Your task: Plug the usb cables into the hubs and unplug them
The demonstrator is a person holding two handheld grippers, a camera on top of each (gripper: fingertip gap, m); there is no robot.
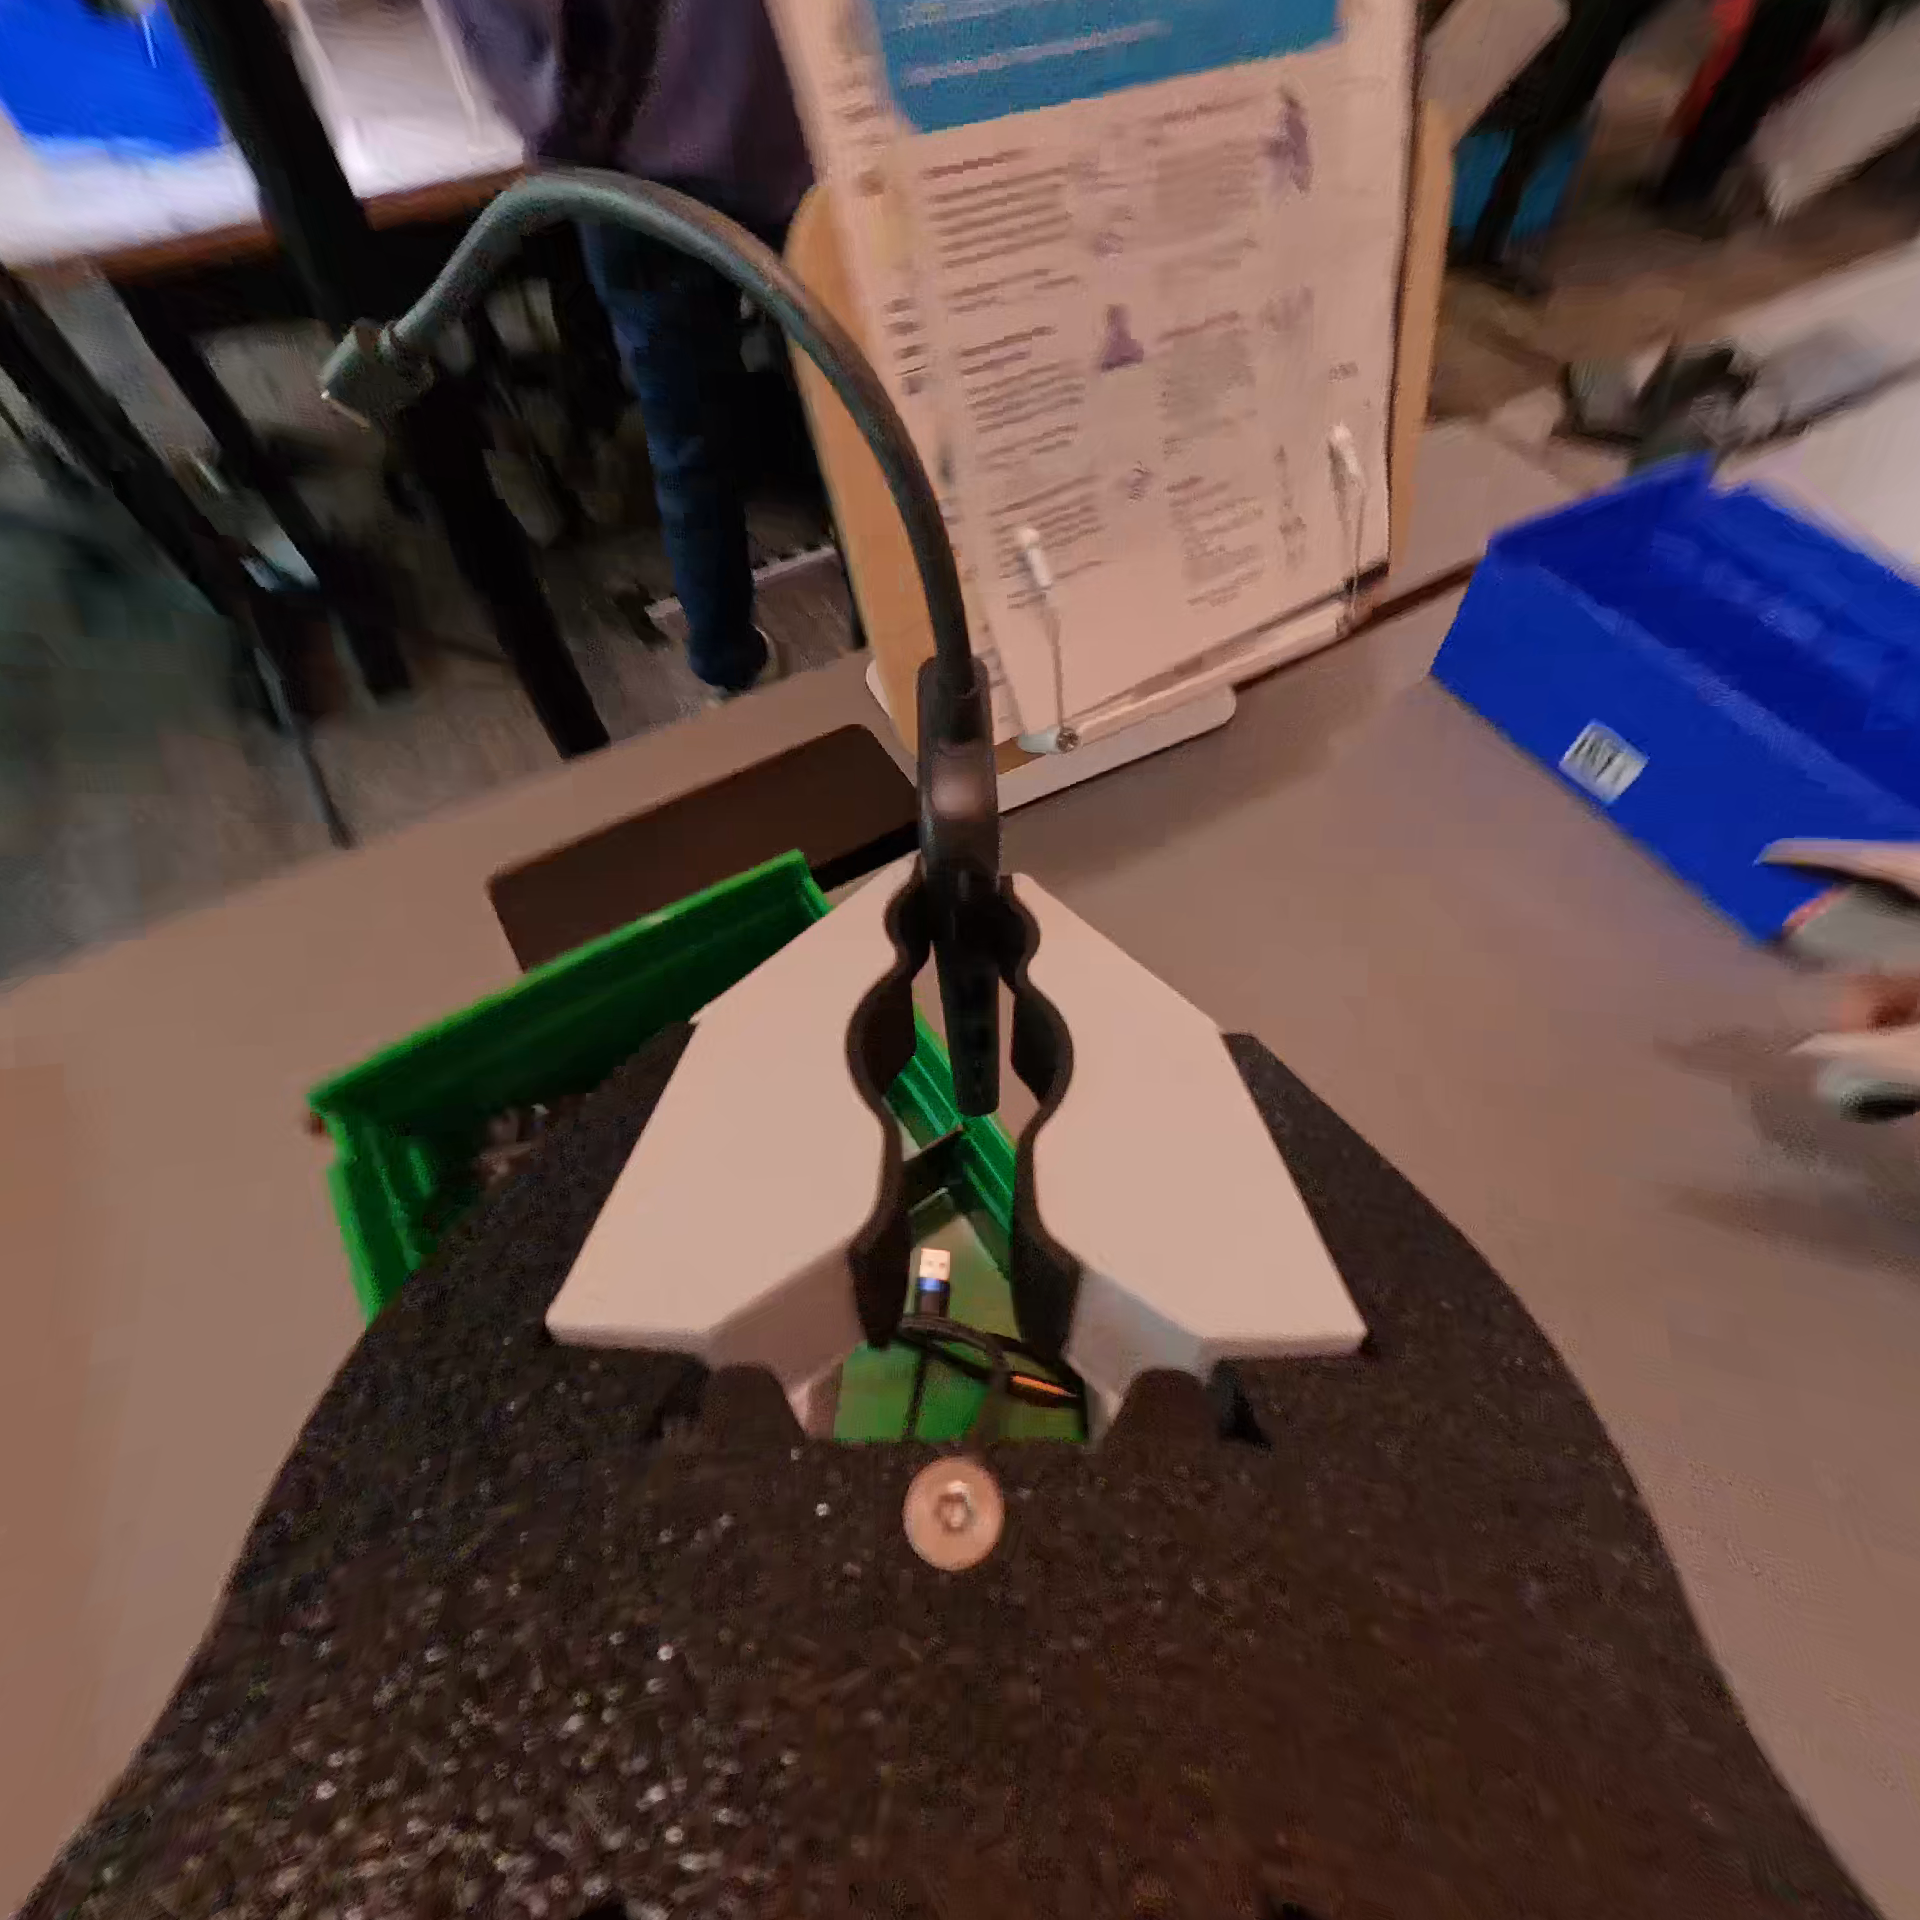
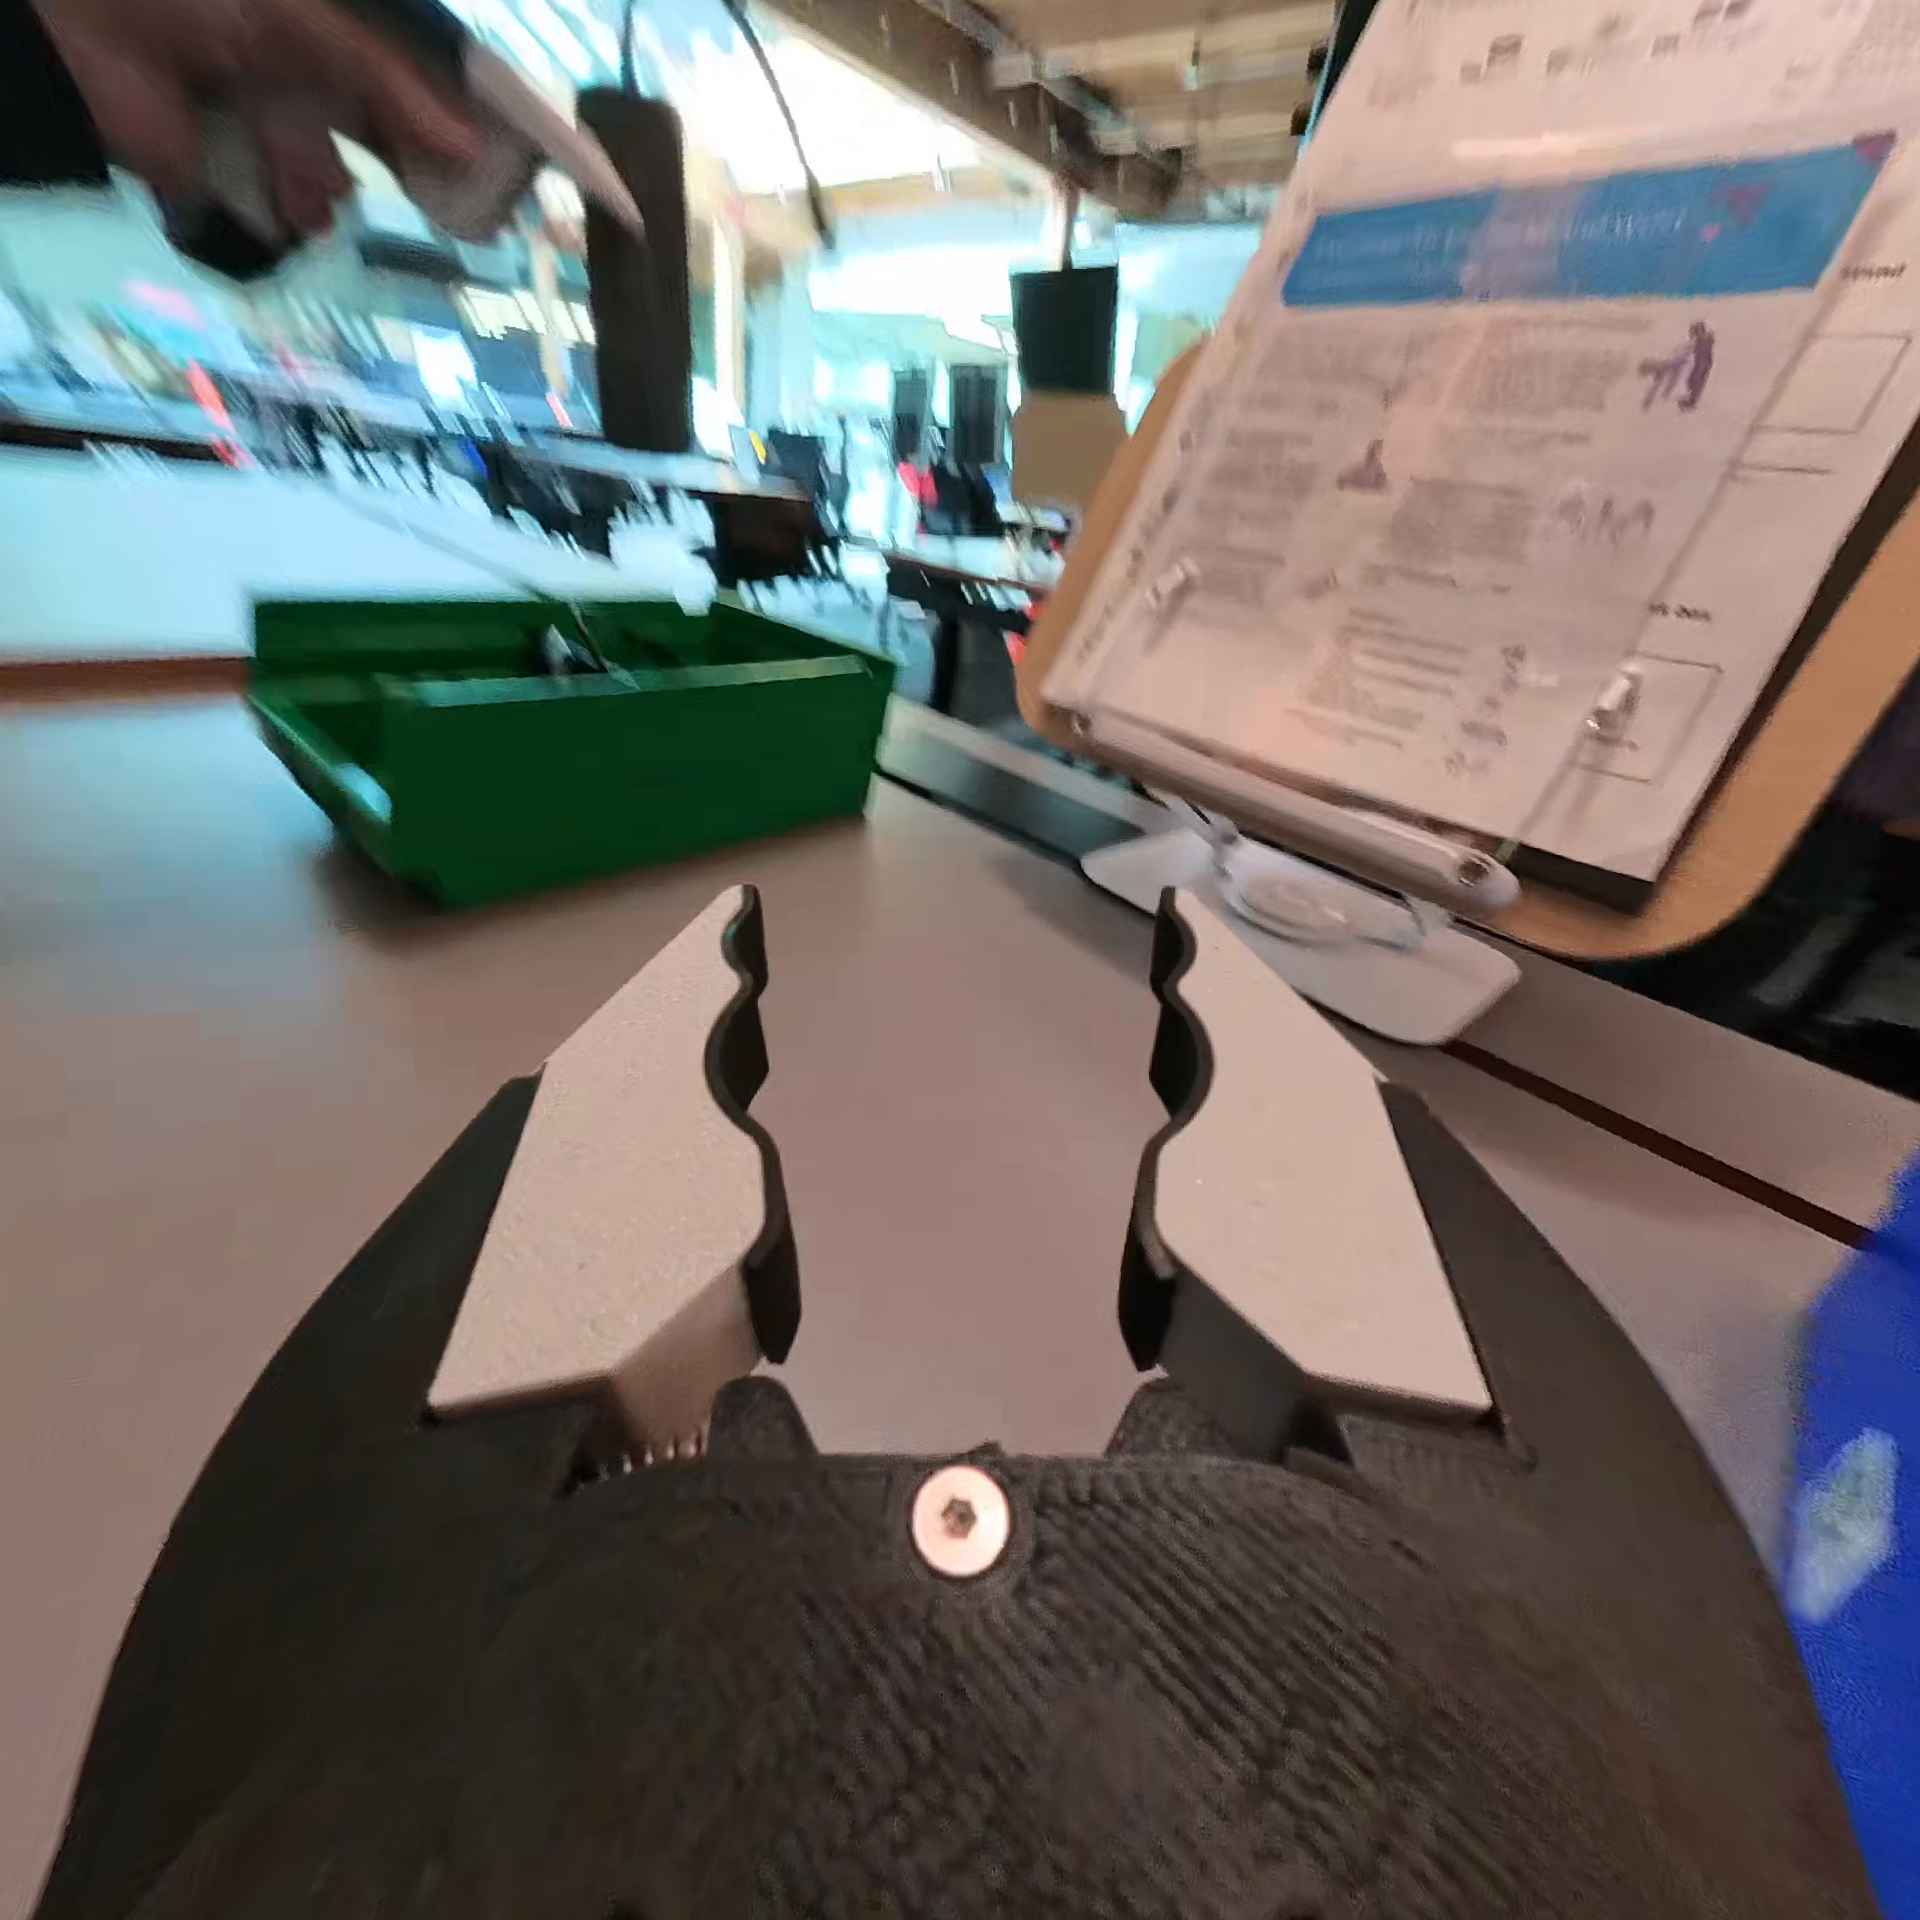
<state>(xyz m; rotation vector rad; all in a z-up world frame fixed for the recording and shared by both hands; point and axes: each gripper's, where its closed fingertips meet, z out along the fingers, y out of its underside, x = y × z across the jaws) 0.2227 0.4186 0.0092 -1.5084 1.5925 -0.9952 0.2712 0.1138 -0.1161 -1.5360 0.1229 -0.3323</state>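
My left gripper (image 1: 958, 883) is shut on a slim black USB hub (image 1: 961, 790) and holds it upright above the green bin (image 1: 582, 997). The hub's dark cable (image 1: 810, 312) arches up and left to a loose grey plug (image 1: 374, 369). Between the fingers, inside the bin, lies a black USB cable with a blue-collared metal plug (image 1: 932, 1273). My right gripper (image 2: 958, 914) is open and empty, low over the table (image 2: 312, 1039). In the right wrist view the green bin (image 2: 623, 769) is ahead to the left, and the held hub (image 2: 634, 260) hangs blurred above it.
A document stand with printed sheets (image 1: 1143, 364) stands at the table's far edge, close on the right in the right wrist view (image 2: 1455, 520). A blue bin (image 1: 1683, 665) sits at the right, and also shows at the right edge of the right wrist view (image 2: 1870, 1455). A person stands beyond the table.
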